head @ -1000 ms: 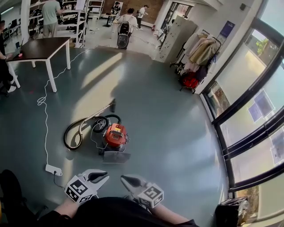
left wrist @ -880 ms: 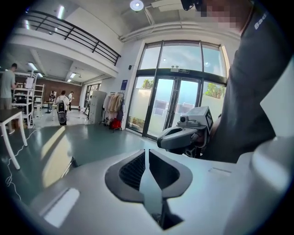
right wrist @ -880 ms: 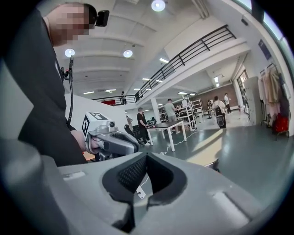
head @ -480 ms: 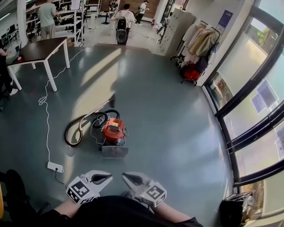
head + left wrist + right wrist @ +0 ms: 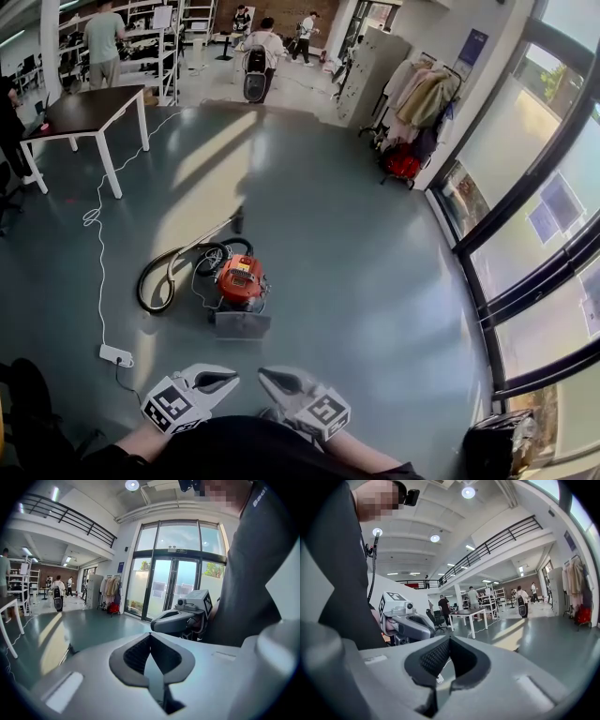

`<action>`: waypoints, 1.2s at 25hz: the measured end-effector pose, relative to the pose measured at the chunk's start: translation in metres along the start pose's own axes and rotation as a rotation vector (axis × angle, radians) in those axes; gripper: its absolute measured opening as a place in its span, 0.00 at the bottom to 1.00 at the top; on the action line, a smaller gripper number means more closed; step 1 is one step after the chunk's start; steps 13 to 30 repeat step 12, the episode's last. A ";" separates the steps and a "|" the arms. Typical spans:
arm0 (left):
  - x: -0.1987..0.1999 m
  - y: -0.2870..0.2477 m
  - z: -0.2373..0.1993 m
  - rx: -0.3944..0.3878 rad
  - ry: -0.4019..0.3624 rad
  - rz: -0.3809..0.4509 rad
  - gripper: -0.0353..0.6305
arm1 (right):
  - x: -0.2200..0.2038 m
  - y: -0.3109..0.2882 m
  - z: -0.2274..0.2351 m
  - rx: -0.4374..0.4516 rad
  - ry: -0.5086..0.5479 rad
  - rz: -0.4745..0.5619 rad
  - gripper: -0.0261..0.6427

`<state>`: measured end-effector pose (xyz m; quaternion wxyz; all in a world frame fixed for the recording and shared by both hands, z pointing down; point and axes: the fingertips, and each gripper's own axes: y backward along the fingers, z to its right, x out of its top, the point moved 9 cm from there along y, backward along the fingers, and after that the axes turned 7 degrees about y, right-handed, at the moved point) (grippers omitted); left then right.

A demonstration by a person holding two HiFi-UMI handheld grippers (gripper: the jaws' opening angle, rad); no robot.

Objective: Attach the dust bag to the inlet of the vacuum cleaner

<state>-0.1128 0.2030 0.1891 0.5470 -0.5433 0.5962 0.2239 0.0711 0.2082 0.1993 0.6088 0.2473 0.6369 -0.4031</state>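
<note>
In the head view an orange vacuum cleaner [image 5: 239, 281] stands on the floor ahead of me. Its grey hose [image 5: 161, 279] loops to the left. A flat grey piece, perhaps the dust bag [image 5: 242, 325], lies against its near side. My left gripper [image 5: 228, 380] and right gripper [image 5: 266, 377] are held low against my body, well short of the vacuum. Their tips point toward each other. Both are shut with nothing between the jaws. The left gripper view shows its shut jaws [image 5: 151, 638] and the right gripper [image 5: 180, 618] beyond. The right gripper view shows its shut jaws [image 5: 449, 641] and the left gripper [image 5: 407, 624].
A white power strip [image 5: 115, 355] and its cable [image 5: 97, 234] lie on the floor at left. A dark-topped table [image 5: 84, 108] stands further back on the left. Coats and a red bag [image 5: 401, 164] sit by the glass wall at right. People stand in the distance.
Both grippers have shifted slightly in front of my body, and the head view has tilted a little. The vacuum, hose and grey piece lie where they were.
</note>
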 end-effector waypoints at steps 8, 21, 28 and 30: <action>-0.003 0.008 0.005 0.015 -0.005 0.007 0.08 | 0.005 0.000 -0.006 -0.004 0.013 -0.001 0.03; -0.005 0.010 0.010 0.016 -0.005 0.002 0.08 | 0.005 0.001 -0.010 -0.004 0.014 -0.006 0.03; -0.005 0.010 0.010 0.016 -0.005 0.002 0.08 | 0.005 0.001 -0.010 -0.004 0.014 -0.006 0.03; -0.005 0.010 0.010 0.016 -0.005 0.002 0.08 | 0.005 0.001 -0.010 -0.004 0.014 -0.006 0.03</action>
